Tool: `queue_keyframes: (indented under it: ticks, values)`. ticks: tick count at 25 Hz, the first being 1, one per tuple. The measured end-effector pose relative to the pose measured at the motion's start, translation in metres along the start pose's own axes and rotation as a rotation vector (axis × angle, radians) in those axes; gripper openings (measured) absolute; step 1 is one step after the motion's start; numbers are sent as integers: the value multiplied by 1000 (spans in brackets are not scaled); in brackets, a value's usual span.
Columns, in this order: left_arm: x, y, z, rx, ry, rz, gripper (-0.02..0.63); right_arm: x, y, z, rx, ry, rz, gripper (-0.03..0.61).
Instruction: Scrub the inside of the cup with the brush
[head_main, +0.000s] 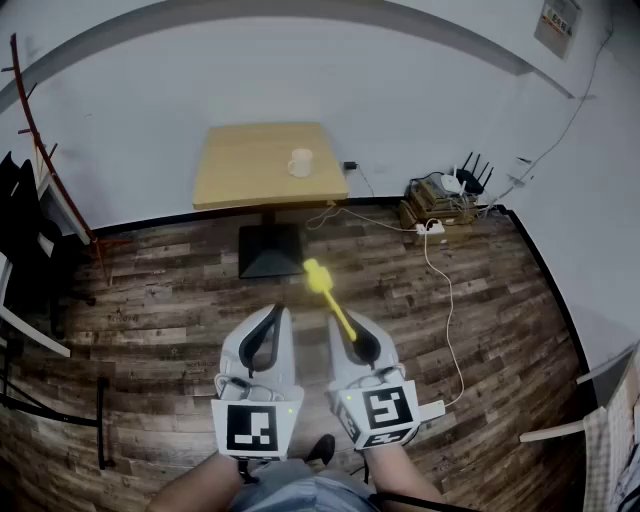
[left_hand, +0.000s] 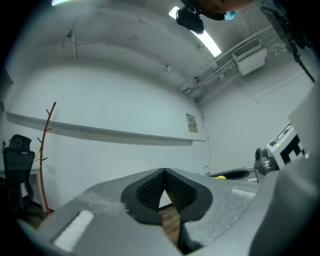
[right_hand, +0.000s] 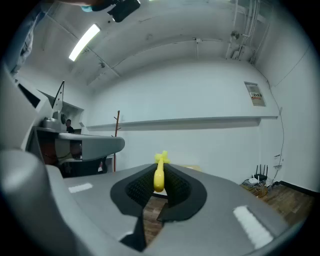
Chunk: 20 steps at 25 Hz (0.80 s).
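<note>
The person is holding both grippers low in the head view, side by side over the wood floor. The right gripper is clamping the yellow brush by the handle's end. The brush is sticking out past the jaws toward 11 o'clock, with its knobby head at the far tip. In the right gripper view, the right gripper is pressing its ribbed pads on either side of the brush, and the handle is sitting upright in the middle of the gap.

The left gripper is pointing toward 12 o'clock, just beside the right one and apart from the brush. In the left gripper view, the left gripper is showing its jaws meeting at the tips with nothing between them.

The cup is standing on the table at 12 o'clock from the grippers, well apart from both. It is sitting upright near the table's right edge, and the brush is nowhere near it. The table is resting on a dark base.

A router is sitting by the wall at 2 o'clock, and a white cable is trailing from there across the floor. A red coat stand is leaning at 10 o'clock.
</note>
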<state>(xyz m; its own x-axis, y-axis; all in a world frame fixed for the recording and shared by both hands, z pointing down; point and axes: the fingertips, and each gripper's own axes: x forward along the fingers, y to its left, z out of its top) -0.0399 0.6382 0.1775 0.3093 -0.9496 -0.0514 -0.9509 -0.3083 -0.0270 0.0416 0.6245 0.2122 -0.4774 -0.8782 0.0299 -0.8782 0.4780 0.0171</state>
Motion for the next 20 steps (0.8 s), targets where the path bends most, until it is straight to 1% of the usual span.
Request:
queue_keyframes:
  ticks: [10,20]
  values:
    - [12,-14,-3,8,0,-8,20,4,-13,-4,-7,4,18,38]
    - [32,-53,-4,6,2,2,20,-12,-53,-10,19,13,35,40]
